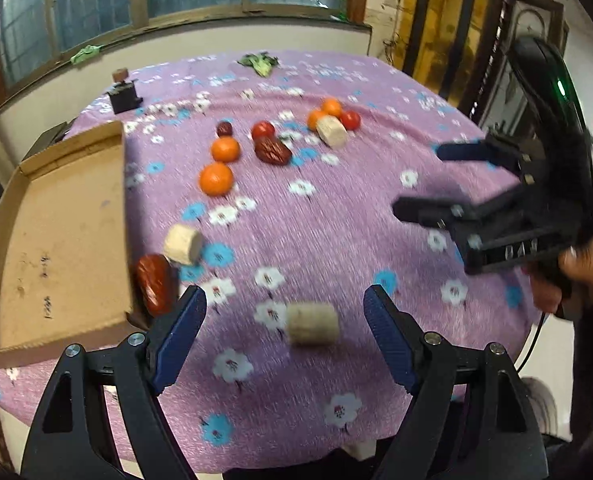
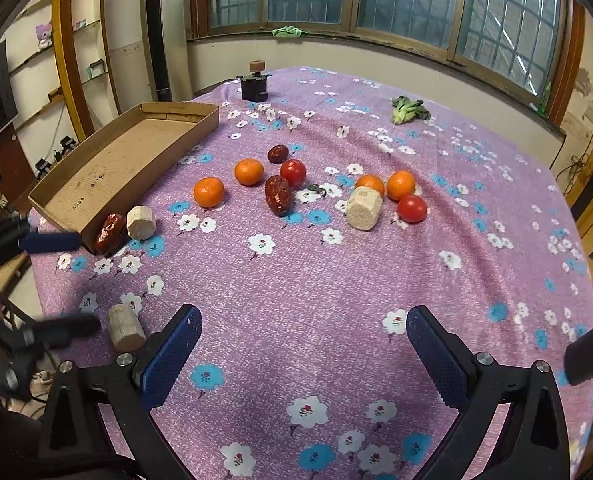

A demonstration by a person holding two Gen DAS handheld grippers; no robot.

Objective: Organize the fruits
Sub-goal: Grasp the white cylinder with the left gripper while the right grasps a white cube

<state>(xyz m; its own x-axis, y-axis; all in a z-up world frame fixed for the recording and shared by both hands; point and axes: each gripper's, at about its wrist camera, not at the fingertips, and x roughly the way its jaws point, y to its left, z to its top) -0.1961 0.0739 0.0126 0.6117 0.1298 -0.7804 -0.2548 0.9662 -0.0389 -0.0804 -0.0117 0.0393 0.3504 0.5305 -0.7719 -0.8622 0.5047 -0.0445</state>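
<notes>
matt cardboard tray, woven floral tablecloth

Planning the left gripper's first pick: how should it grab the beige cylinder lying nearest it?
The cylinder lies on its side on the cloth, between the open left gripper fingers. Probably best to come down from above and close on its two flat ends, since the round sides could roll. Nothing touches it, so both ends look free.

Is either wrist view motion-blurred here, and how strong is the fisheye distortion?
Left wrist view: smeared, with the beige cork cylinder and purple floral tablecloth soft. Right wrist view: sharper, only the left gripper blurred. Both bend the window frames.
</notes>
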